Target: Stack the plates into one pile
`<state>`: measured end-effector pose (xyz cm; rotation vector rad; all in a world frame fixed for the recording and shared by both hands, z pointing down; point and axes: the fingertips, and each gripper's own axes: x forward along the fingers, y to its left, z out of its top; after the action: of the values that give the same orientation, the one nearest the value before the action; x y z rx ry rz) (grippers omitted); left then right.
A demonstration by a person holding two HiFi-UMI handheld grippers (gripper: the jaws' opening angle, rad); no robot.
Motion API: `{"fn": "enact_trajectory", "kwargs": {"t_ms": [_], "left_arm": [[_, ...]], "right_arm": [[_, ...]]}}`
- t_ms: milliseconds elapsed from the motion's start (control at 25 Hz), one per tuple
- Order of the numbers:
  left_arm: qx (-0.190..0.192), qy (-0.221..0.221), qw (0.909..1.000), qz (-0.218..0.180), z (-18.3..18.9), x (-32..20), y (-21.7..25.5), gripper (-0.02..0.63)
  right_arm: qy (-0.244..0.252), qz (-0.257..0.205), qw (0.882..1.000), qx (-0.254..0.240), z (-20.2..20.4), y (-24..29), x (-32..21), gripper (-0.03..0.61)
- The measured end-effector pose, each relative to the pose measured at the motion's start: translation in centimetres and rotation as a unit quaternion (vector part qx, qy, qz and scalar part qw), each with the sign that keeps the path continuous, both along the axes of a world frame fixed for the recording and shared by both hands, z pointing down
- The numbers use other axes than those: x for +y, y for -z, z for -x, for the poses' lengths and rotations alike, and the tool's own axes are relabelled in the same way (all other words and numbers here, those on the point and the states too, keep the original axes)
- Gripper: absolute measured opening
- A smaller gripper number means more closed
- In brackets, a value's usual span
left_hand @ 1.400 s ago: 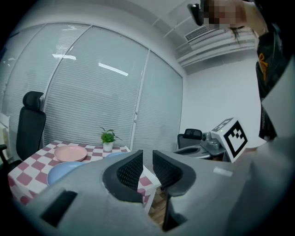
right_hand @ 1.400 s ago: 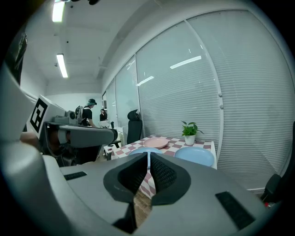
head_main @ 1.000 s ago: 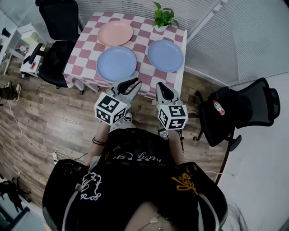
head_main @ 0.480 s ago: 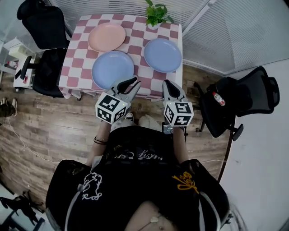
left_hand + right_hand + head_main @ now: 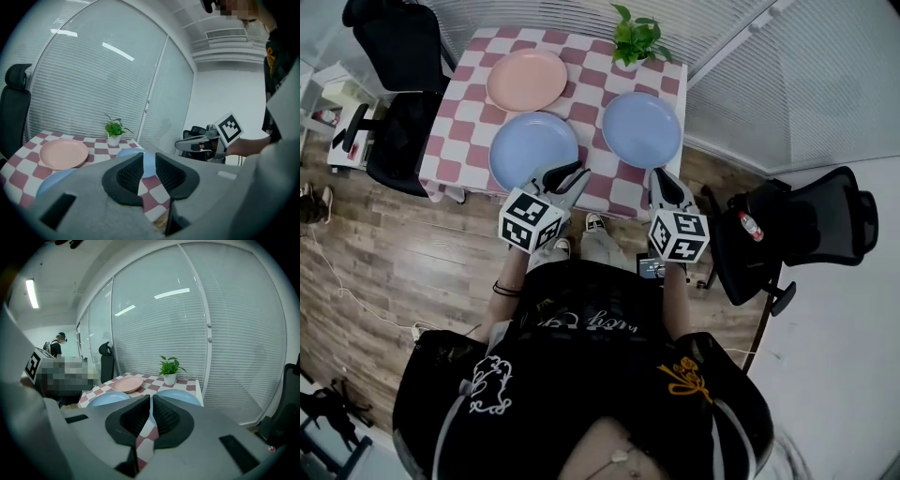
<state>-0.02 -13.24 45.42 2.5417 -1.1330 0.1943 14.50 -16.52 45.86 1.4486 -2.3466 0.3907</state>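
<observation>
Plates [image 5: 533, 148] sit unstacked while you hold the left gripper [image 5: 569, 174] and right gripper [image 5: 662, 180] forward at the table [image 5: 592, 111] edge, jaws closed and empty.

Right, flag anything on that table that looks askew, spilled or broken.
Nothing stands out. The pink plate and both blue plates lie flat and apart on the checkered tablecloth, with no spill showing; the potted plant stands upright.
</observation>
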Motion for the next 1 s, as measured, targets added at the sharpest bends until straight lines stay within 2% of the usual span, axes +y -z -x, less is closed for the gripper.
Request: {"fn": "enact_trajectory", "kwargs": {"t_ms": [240,440,600,920,960,1000], "left_arm": [[0.002,0.027,0.9994,0.024,-1.3,-3.8,-1.2,0.08],[-0.01,0.032,0.9984,0.045,-4.1,-6.4,-2.8,0.08],[-0.024,0.035,0.9966,0.071,-5.7,-8.0,-4.7,0.084],[-0.055,0.026,0.9864,0.152,-8.3,-8.8,-10.1,0.192],[-0.056,0.027,0.9846,0.164,-8.5,-8.9,-10.8,0.206],[-0.054,0.03,0.9826,0.175,-8.6,-9.2,-11.6,0.216]], "right_arm": [[0.021,0.011,1.0,0.004,-2.0,-0.6,-4.3,0.023],[0.022,0.018,1.0,-0.002,-5.1,-1.2,-7.9,0.025],[0.024,0.042,0.999,0.0,-7.2,-3.3,-10.0,0.025],[0.025,0.118,0.993,0.012,-10.6,-9.9,-12.5,0.026],[0.027,0.131,0.991,0.01,-10.7,-10.8,-12.8,0.033],[0.031,0.146,0.989,0.007,-10.8,-11.8,-13.0,0.068]]}}
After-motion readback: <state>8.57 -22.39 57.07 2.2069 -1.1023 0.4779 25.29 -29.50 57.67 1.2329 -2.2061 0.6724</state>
